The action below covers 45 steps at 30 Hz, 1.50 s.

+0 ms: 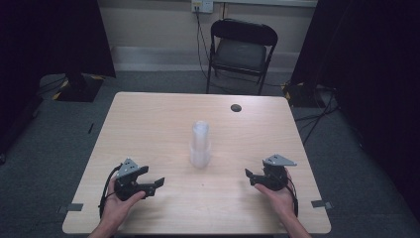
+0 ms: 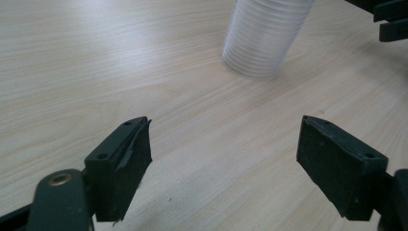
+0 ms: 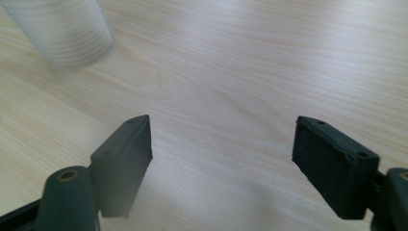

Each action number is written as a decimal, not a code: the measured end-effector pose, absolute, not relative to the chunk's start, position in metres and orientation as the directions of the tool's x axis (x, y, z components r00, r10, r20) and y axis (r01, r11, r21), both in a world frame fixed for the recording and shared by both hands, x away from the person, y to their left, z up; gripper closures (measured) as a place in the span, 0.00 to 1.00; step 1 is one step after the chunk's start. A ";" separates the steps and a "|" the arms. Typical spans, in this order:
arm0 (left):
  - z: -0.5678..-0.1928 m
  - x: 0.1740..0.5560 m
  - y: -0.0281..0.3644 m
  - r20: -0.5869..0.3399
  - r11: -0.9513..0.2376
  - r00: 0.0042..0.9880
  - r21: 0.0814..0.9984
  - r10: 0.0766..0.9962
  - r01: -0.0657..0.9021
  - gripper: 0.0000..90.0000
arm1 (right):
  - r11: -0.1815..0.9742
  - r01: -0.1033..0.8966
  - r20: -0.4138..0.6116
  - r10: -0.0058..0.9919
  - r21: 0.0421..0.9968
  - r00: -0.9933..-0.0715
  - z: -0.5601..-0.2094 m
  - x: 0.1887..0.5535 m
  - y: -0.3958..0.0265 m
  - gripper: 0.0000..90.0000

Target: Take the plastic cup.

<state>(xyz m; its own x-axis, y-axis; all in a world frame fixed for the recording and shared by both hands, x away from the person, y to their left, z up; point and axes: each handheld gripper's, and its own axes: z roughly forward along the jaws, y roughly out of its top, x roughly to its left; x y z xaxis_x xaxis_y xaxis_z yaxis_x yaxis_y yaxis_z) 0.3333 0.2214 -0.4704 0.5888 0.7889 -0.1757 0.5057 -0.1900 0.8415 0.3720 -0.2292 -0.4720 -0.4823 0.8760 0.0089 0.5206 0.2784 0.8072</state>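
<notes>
A tall stack of clear plastic cups [image 1: 200,144] stands upright near the middle of the wooden table [image 1: 148,119]. My left gripper [image 1: 157,183] rests low at the front left, held in a hand, jaws wide apart with nothing between them. In the left gripper view the cup stack [image 2: 262,36] rises ahead at upper right, well beyond the jaws. My right gripper [image 1: 248,174] sits at the front right, also open and empty. The right gripper view has the cup stack [image 3: 60,31] at its upper left, far off.
A small dark round spot [image 1: 236,107] marks the table's far right part. Behind the table stands a black folding chair [image 1: 240,49] with cables on the grey floor. The other gripper [image 2: 392,19] pokes into the left gripper view's top right corner.
</notes>
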 end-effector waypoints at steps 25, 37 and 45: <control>-0.467 0.327 0.216 -0.161 -0.243 0.632 0.829 0.758 0.503 0.21 | 0.262 0.440 0.123 0.729 0.859 -0.673 -0.442 0.358 -0.202 0.43; -0.465 0.326 0.214 -0.152 -0.250 0.636 0.831 0.756 0.496 0.21 | 0.256 0.390 0.121 0.682 0.885 -0.722 -0.424 0.369 -0.182 0.43; -0.465 0.327 0.215 -0.159 -0.234 0.621 0.833 0.767 0.502 0.19 | 0.260 0.348 0.099 0.657 0.901 -0.747 -0.413 0.377 -0.162 0.42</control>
